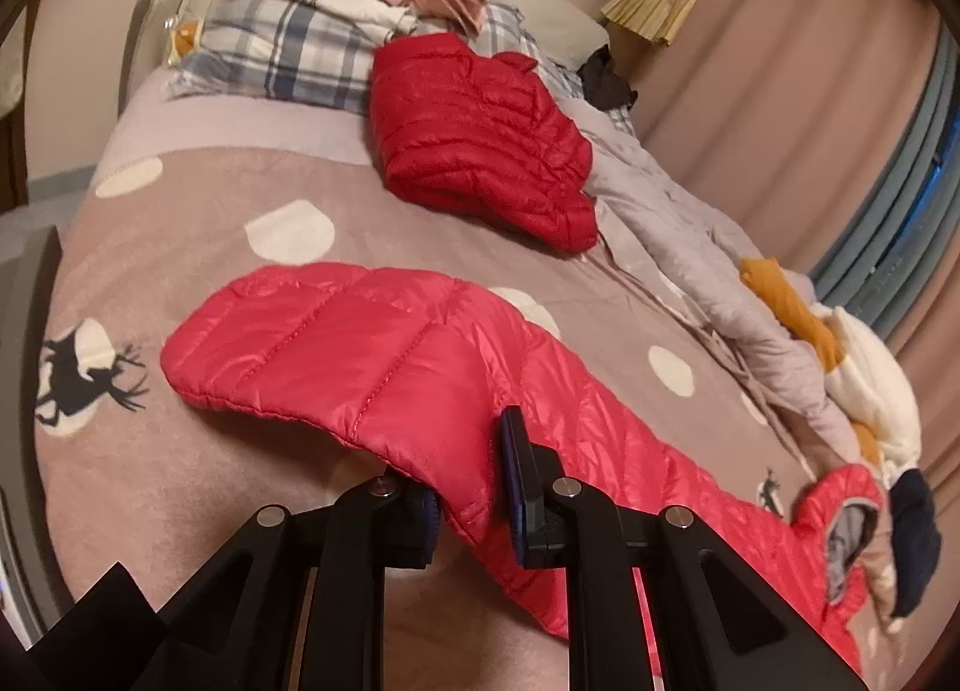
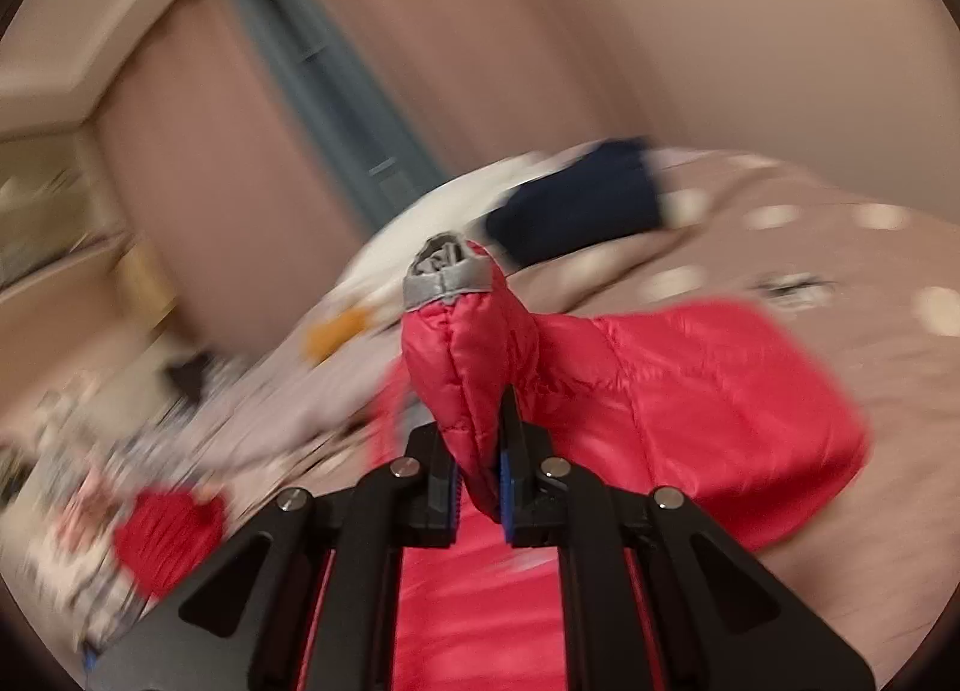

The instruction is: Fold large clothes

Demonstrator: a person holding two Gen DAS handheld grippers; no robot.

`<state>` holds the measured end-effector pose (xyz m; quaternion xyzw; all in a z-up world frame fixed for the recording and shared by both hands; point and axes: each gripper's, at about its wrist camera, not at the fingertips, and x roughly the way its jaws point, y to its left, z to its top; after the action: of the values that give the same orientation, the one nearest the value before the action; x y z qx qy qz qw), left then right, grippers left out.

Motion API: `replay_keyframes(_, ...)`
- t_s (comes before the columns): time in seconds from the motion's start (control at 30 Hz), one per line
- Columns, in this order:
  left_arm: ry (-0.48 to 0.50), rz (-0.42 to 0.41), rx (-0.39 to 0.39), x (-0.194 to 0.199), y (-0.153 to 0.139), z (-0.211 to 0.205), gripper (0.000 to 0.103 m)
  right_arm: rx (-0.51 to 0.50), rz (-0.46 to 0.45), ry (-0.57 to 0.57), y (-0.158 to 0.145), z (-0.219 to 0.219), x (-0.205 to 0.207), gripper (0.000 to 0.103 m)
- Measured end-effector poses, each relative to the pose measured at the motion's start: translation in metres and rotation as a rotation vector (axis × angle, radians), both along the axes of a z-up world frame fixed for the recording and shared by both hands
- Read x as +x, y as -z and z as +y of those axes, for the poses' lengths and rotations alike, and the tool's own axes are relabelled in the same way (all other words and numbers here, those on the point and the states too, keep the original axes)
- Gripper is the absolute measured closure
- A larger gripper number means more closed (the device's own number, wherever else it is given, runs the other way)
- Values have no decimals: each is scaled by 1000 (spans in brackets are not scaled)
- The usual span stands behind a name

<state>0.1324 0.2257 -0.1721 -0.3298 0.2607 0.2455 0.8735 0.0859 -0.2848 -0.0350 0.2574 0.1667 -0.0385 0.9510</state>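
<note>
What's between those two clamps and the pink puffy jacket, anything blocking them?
Nothing visible. The left gripper is already shut on the pink jacket at its edge, and the right gripper is shut on its grey-cuffed sleeve.

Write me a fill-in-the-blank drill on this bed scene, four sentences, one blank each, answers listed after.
1. The left tongs are shut on the edge of the bright ____ puffer jacket.
2. The right tongs pinch a sleeve whose cuff is lined in ____.
3. Farther up the bed lies a folded darker red jacket, just in front of a ____ patterned pillow.
4. The blanket under the jacket is printed with pale ____ and a black deer.

Answers: red; grey; plaid; dots
</note>
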Motion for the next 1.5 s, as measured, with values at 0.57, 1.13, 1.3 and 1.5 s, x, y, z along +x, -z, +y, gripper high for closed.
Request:
replay_keyframes(0.57, 3, 30, -100, 3, 9, 9, 88, -261, 283, -363, 45, 200, 65, 87)
replay_keyframes(1.13, -8, 49, -84, 1, 6, -1, 87, -260, 236, -276, 21, 153, 35, 20)
replay_keyframes(1.3, -6, 53, -63, 2, 4, -6, 88, -217, 270, -167, 19, 103, 37, 8)
replay_keyframes(1.5, -6, 55, -51, 1, 3, -11, 88, -295, 278, 15, 17, 45, 31, 4)
